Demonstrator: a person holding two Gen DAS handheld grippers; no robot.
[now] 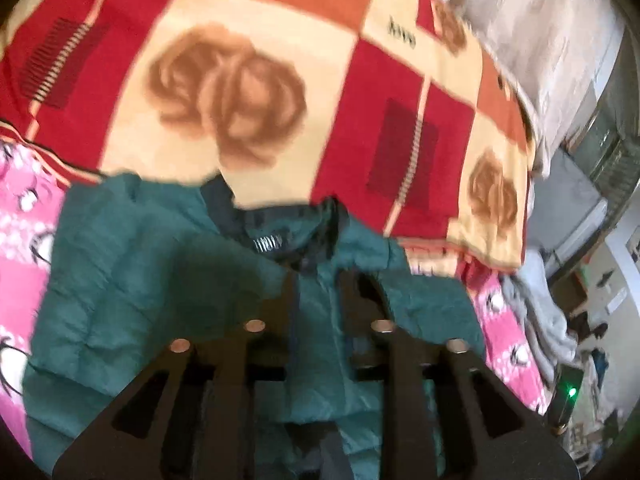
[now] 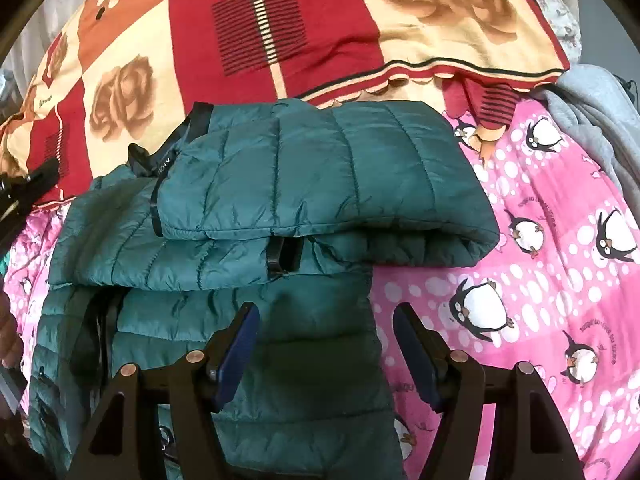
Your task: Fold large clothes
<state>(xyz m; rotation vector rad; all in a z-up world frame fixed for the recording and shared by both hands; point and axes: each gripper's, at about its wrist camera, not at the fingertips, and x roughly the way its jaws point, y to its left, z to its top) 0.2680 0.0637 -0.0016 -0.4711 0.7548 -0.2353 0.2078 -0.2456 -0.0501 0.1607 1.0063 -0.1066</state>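
Note:
A teal quilted puffer jacket (image 2: 280,200) lies on the bed, partly folded, with a sleeve laid across its body. My right gripper (image 2: 326,312) is open and empty, hovering over the jacket's lower right edge. In the blurred left wrist view the jacket (image 1: 140,264) shows with its dark collar (image 1: 280,232) up. My left gripper (image 1: 316,280) hangs over the jacket's front by the collar; its fingers (image 1: 356,292) stand a short way apart with teal cloth seen between them. I cannot tell if it pinches the cloth.
A pink penguin-print sheet (image 2: 540,260) covers the bed. A red, cream and orange rose blanket (image 2: 280,40) lies behind the jacket. A grey garment (image 2: 592,112) sits at the right edge. The left gripper's tip (image 2: 24,196) shows at the far left.

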